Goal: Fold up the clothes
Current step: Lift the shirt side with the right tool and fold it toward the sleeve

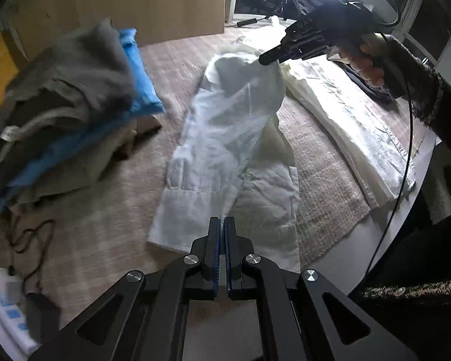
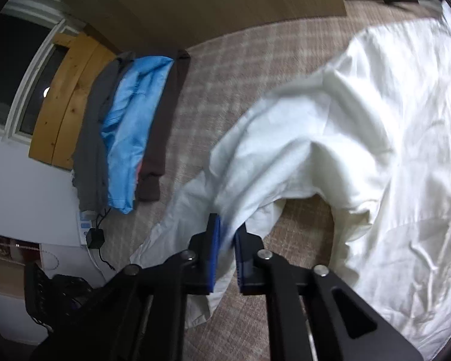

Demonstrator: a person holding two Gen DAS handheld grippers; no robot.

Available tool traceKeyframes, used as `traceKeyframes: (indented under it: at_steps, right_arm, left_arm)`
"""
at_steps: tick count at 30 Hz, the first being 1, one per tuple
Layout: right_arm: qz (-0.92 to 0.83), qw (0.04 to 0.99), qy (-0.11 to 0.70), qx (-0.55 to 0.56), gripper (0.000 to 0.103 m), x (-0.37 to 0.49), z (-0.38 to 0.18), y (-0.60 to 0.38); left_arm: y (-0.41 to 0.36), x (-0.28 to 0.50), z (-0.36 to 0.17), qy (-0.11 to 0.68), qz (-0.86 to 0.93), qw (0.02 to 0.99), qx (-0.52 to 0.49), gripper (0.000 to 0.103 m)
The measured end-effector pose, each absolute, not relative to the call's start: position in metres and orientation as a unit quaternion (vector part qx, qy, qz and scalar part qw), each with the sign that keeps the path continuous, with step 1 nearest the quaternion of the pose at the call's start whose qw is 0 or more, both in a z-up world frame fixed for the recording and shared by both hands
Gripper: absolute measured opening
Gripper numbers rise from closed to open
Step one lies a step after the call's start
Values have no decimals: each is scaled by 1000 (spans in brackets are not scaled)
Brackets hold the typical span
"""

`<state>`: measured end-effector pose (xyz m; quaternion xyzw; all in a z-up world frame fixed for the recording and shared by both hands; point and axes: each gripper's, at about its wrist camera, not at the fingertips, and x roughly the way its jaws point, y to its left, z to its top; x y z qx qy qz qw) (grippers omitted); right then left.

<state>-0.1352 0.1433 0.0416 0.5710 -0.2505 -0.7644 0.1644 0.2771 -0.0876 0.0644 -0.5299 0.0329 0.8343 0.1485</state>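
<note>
The shirt (image 2: 330, 138) is pinched by the right tool (image 2: 225, 240); the left tool (image 1: 222, 225) is closed (apparently empty). Thin cloth could be dropped if tugged.

Left of the white shirt (image 1: 225, 138) we have a bare strip of checked bed cover (image 1: 171, 69), hemmed by the stacked clothes pile (image 1: 75, 105). Right of it, a folded cream garment (image 1: 345, 120) blocks passage; a black cable (image 1: 406, 156) hangs there.
</note>
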Motion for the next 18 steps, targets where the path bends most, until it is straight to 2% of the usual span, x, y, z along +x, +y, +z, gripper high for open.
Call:
traceKeyframes:
  at_steps: [5, 8, 9, 12, 13, 15, 18]
  right_arm:
    - [-760, 182, -219, 584, 6, -126, 46, 134]
    - [-747, 173, -194, 612, 9, -120, 24, 123]
    - [-732, 165, -186, 635, 9, -120, 9, 120]
    - [-722, 170, -203, 639, 11, -113, 10, 134]
    - [-729, 177, -211, 626, 14, -109, 19, 144]
    - [-742, 190, -228, 601, 19, -101, 36, 162]
    - [-772, 179, -233, 564, 20, -97, 65, 197]
  left_arm:
    - [-65, 305, 64, 65, 826, 161, -537, 2]
    - [-58, 304, 33, 42, 801, 157, -577, 5]
    - [-56, 303, 21, 34, 790, 155, -593, 13]
    - [-54, 304, 17, 32, 786, 144, -600, 24]
    - [-57, 305, 24, 26, 794, 143, -590, 37]
    - [-73, 302, 37, 4, 813, 120, -570, 55]
    - [-101, 289, 42, -28, 827, 72, -557, 56]
